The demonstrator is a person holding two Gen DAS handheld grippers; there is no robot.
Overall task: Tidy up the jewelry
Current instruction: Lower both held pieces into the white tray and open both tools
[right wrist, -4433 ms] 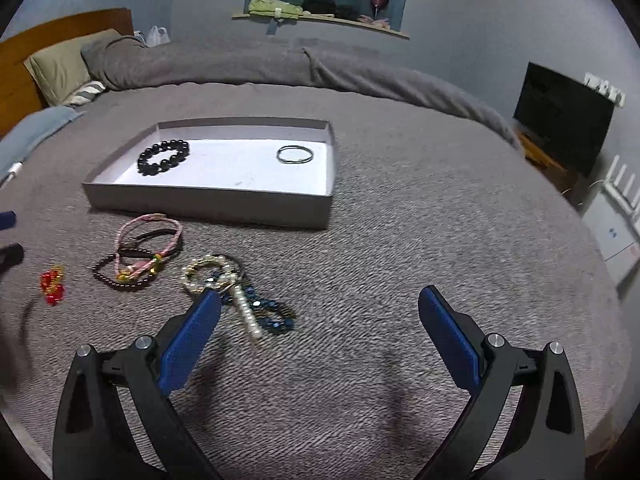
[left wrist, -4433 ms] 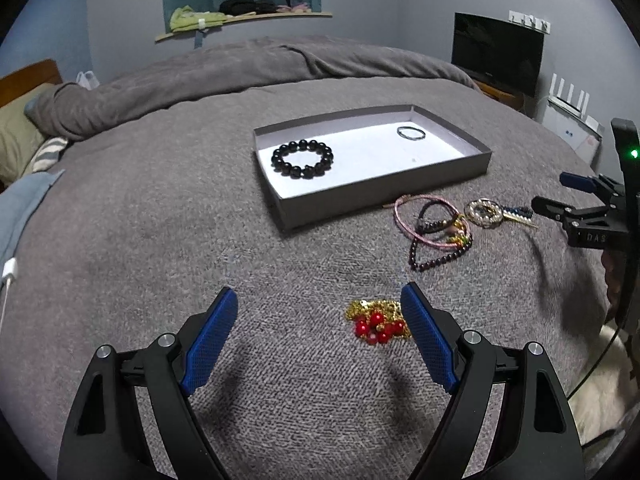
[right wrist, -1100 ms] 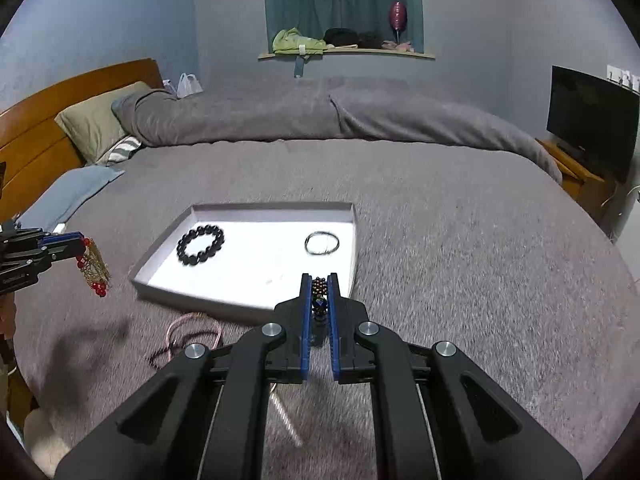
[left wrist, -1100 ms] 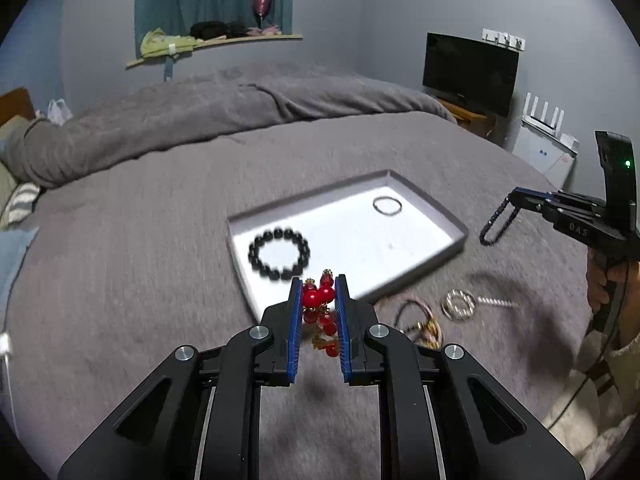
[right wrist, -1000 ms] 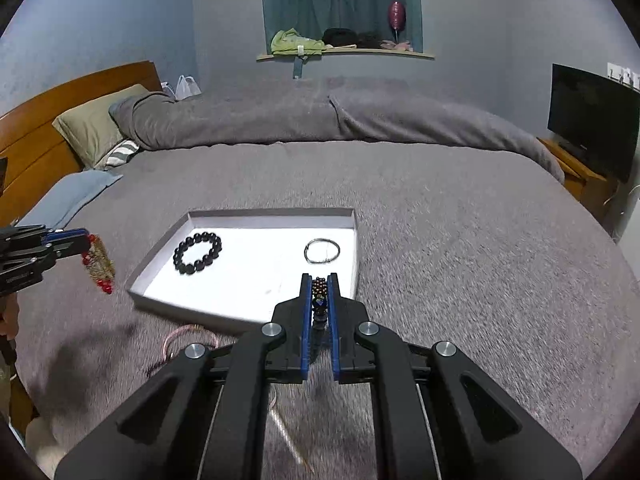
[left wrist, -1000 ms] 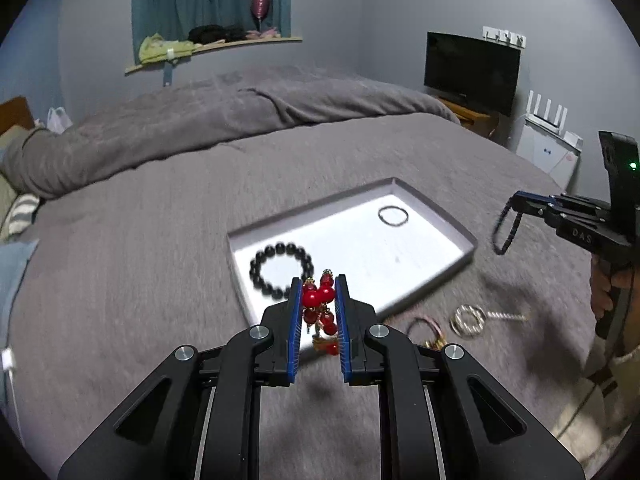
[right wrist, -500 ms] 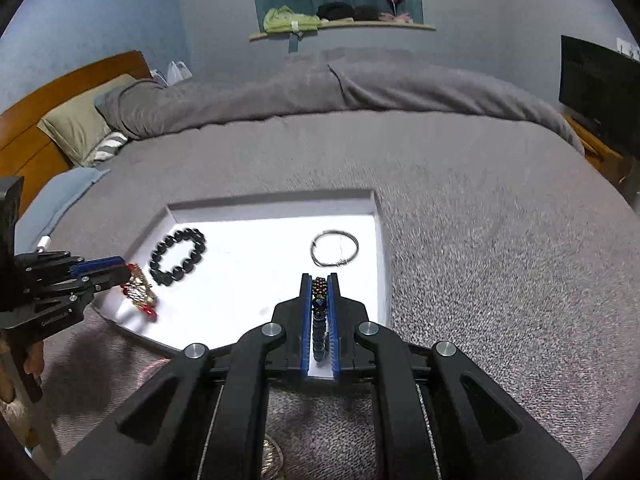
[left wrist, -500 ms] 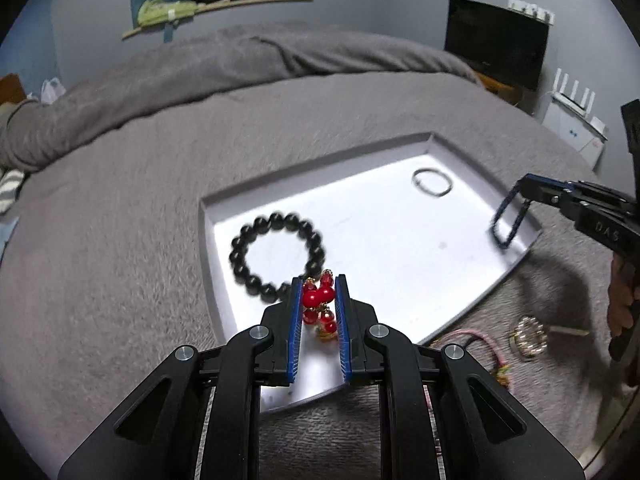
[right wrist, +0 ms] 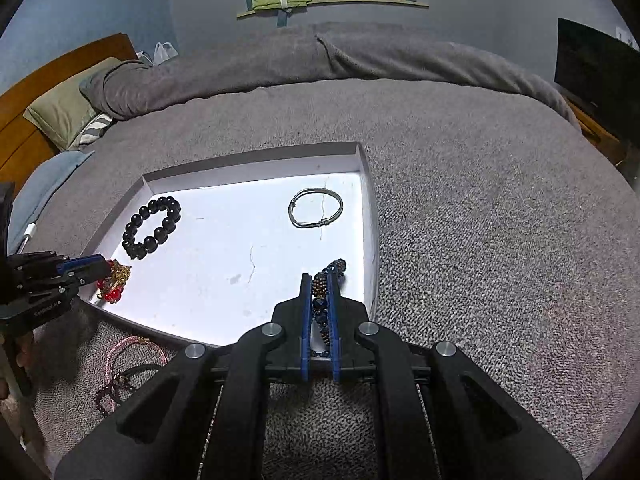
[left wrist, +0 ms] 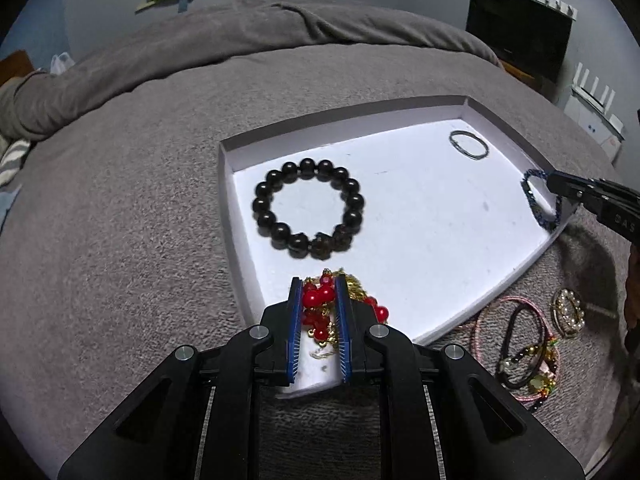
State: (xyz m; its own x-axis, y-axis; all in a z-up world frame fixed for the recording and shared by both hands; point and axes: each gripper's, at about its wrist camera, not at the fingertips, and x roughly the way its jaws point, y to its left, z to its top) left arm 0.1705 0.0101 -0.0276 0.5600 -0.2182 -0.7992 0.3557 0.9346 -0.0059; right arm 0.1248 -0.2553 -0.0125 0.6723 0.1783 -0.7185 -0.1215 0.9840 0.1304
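A shallow grey tray [left wrist: 420,102] [right wrist: 256,156] with a white floor lies on the grey bed. My left gripper [left wrist: 318,286] [right wrist: 105,271] is shut on a red-bead and gold-chain piece [left wrist: 320,300] [right wrist: 114,282], low over the tray's near-left corner, with the chain touching the floor. My right gripper [right wrist: 319,278] [left wrist: 554,184] is shut on a dark blue beaded bracelet [right wrist: 330,272] [left wrist: 538,204] at the tray's near-right edge. In the tray lie a black bead bracelet [left wrist: 308,208] [right wrist: 152,226] and a thin silver bangle [left wrist: 468,144] [right wrist: 316,208].
On the blanket beside the tray lie pink and dark cord bracelets [left wrist: 524,352] [right wrist: 132,364] and a pearl ring piece [left wrist: 568,312]. Pillows [right wrist: 68,108] and a wooden headboard [right wrist: 24,92] are at the far left, a dark screen [left wrist: 520,28] at the far right.
Both grippers have come down and forward from above the bed to the tray, each still holding its piece. The red-bead piece and the blue bracelet now hang low inside the tray.
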